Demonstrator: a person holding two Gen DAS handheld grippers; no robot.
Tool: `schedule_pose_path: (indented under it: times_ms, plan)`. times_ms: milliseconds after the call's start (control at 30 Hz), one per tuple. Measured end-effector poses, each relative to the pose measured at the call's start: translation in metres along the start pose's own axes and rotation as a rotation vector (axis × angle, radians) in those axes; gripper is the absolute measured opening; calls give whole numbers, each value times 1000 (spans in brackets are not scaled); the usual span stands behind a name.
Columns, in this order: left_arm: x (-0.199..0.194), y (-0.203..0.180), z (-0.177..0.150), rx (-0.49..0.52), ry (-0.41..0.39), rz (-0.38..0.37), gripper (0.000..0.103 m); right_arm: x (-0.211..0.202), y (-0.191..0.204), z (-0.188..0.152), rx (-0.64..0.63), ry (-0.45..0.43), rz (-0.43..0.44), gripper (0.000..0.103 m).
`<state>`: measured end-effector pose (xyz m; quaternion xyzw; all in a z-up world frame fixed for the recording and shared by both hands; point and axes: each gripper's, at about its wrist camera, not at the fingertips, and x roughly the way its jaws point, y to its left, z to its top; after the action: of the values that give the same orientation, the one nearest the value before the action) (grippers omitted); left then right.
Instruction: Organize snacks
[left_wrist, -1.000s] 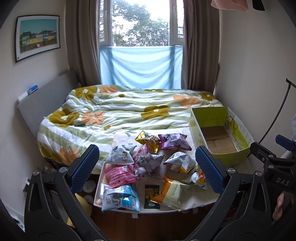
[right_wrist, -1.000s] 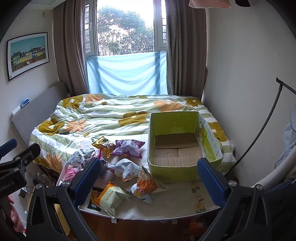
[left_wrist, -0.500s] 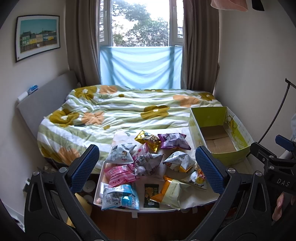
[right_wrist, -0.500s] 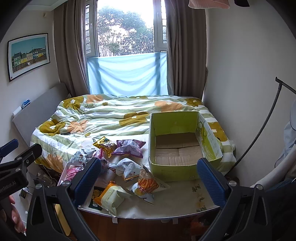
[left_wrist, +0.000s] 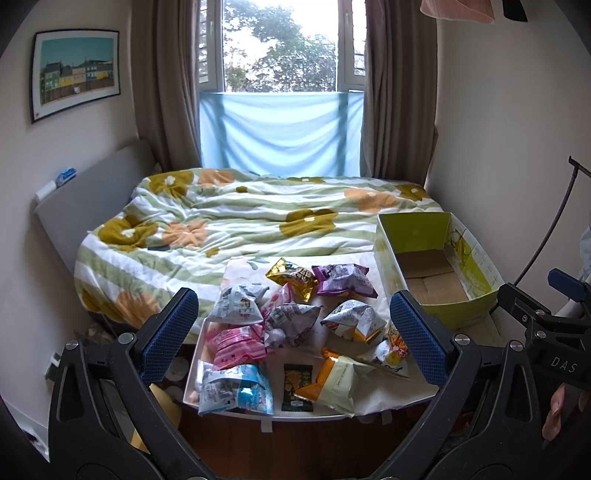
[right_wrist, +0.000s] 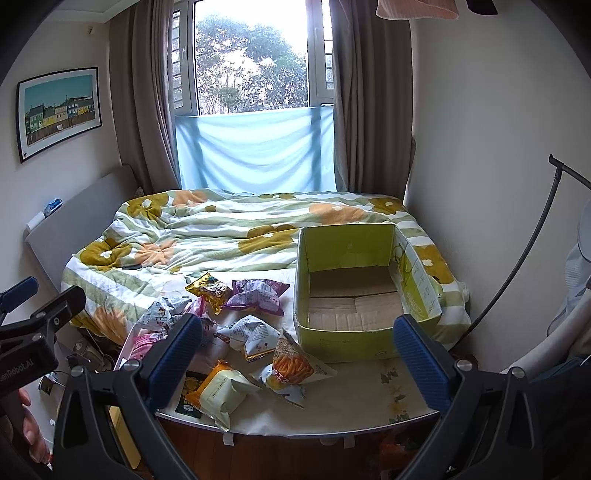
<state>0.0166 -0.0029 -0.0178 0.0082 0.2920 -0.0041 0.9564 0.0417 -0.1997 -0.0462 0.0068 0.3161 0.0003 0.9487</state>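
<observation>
Several snack packs lie scattered on a white-covered table (left_wrist: 388, 400) at the foot of a bed: a gold pack (left_wrist: 292, 277), a purple pack (left_wrist: 343, 281), a pink pack (left_wrist: 236, 341), a blue-and-white pack (left_wrist: 236, 389), a yellow-orange pack (right_wrist: 225, 391) and a carrot-print pack (right_wrist: 293, 367). An empty green cardboard box (right_wrist: 354, 295) stands to their right. My left gripper (left_wrist: 293, 341) is open and empty, held back from the table. My right gripper (right_wrist: 295, 362) is open and empty, facing the box and the packs.
The bed with a flowered quilt (left_wrist: 258, 221) fills the room behind the table. A grey headboard (left_wrist: 92, 195) is on the left, curtains and a window behind. A black stand pole (right_wrist: 517, 280) leans at the right wall. Wooden floor (right_wrist: 295, 458) shows below the table edge.
Both grippers have drifted slightly back and up, so the table and packs sit a little lower and smaller in view. Nothing was gripped or moved.
</observation>
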Motion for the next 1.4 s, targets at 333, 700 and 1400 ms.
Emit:
schedule_pose_path:
  times_ms: [333, 700, 1400]
  plan:
    - [18, 4, -23, -66, 124, 17, 103, 23, -9, -8, -33, 106, 19, 103]
    - [99, 60, -85, -118, 368, 49, 103, 95, 15, -56, -6, 291, 91, 103]
    - [259, 120, -155, -114, 729, -95, 103, 207, 94, -115, 167, 567, 40, 103]
